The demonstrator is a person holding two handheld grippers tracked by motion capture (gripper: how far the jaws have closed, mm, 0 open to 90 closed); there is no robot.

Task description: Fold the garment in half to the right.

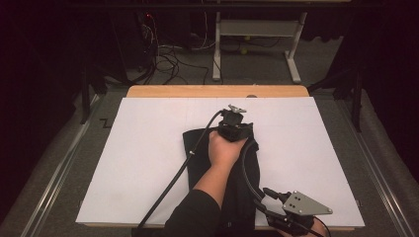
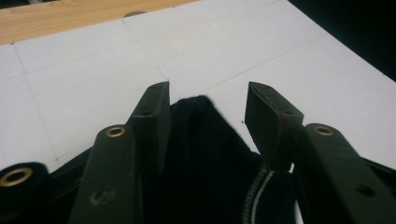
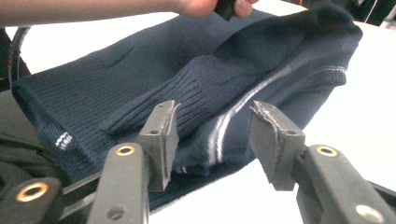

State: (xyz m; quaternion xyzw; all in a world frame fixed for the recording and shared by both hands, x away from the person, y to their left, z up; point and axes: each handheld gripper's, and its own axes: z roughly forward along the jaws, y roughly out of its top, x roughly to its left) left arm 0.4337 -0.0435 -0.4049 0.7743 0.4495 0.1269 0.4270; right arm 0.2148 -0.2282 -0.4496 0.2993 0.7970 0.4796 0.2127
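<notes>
Dark knitted sweater [image 1: 232,173] lying lengthwise on the white surface [image 1: 143,163], running away from the person: left gripper [image 1: 236,123] at its far end, right gripper [image 1: 291,210] beside its near end, both fingers spread, pinching nothing.

**Sweater at the middle of the board**

The sweater [image 1: 237,177] lies on the board [image 1: 148,158], running from its middle to the near edge. The left gripper [image 1: 236,124] stands at its far end, the right gripper [image 1: 291,210] at its near right.
</notes>
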